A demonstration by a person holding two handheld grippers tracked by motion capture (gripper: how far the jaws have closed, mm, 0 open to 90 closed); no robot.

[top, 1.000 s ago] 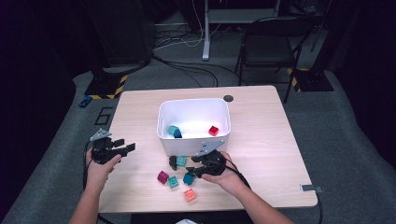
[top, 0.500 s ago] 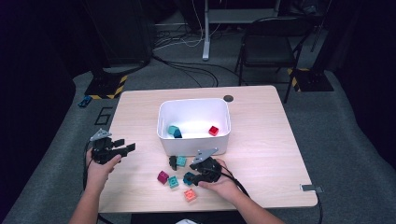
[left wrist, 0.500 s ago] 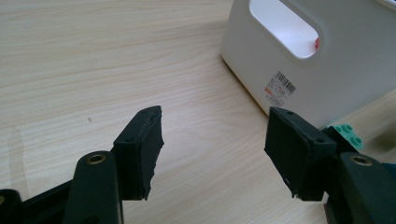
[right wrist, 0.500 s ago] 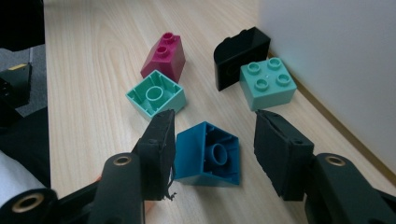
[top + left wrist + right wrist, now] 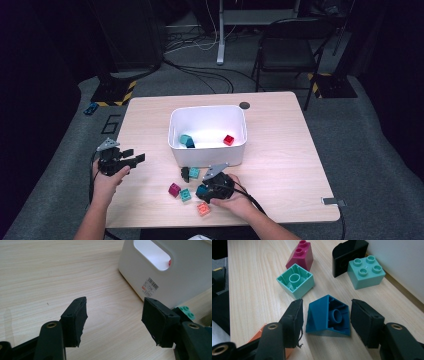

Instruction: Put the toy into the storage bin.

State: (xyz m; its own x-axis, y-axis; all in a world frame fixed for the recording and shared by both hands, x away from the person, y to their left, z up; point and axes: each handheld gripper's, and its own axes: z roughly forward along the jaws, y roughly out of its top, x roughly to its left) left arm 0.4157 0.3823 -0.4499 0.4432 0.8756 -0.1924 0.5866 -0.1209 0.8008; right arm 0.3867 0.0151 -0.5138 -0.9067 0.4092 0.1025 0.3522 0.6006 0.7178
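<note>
Right claw [image 5: 325, 322] is sitting released, jaws straddling the dark-blue sloped brick [image 5: 328, 316] lying tipped on the desk [image 5: 280, 150], in front of the white bin [image 5: 207, 134]. Slanted face risking slip-out when squeezing. Left claw [image 5: 113, 315] is idling released, left of bin.

A pale, matt wood grain is shown by the counter [image 5: 50, 272], while the white bin [image 5: 180, 277] and the blue block [image 5: 328, 316] are seen as smooth plastic.

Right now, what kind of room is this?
Probably a lab or studio for recording. A wooden table with a white bin and toy blocks sits on grey carpet, with floor cables and a folding chair behind.
</note>
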